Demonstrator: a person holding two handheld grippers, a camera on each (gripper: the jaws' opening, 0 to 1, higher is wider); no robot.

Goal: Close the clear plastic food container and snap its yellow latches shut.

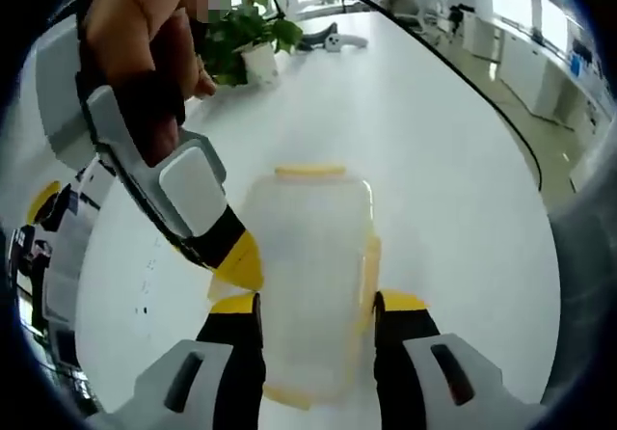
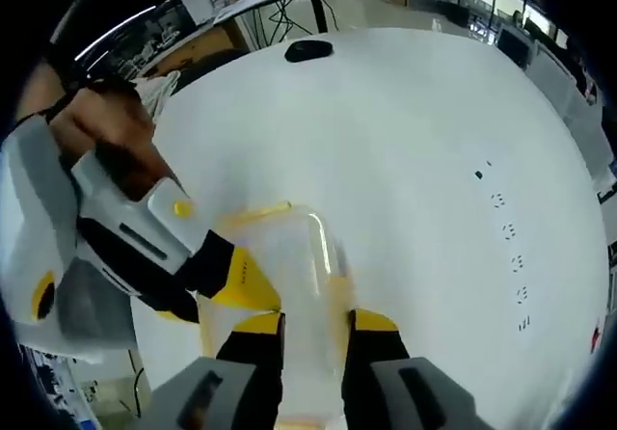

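Clear container (image 1: 310,256) sat mid-table (image 1: 434,160), lid on. My left gripper (image 1: 316,305) straddled it, jaws spread; my right gripper (image 2: 316,322) pinched its long-side yellow latch (image 2: 339,285). Judged light, slippery, flexible: press latches only.

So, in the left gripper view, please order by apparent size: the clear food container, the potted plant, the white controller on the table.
1. Clear food container, largest, though it is nearest the camera.
2. Potted plant.
3. White controller, smallest.
The plant and controller lie far back, so true sizes stay unsure.
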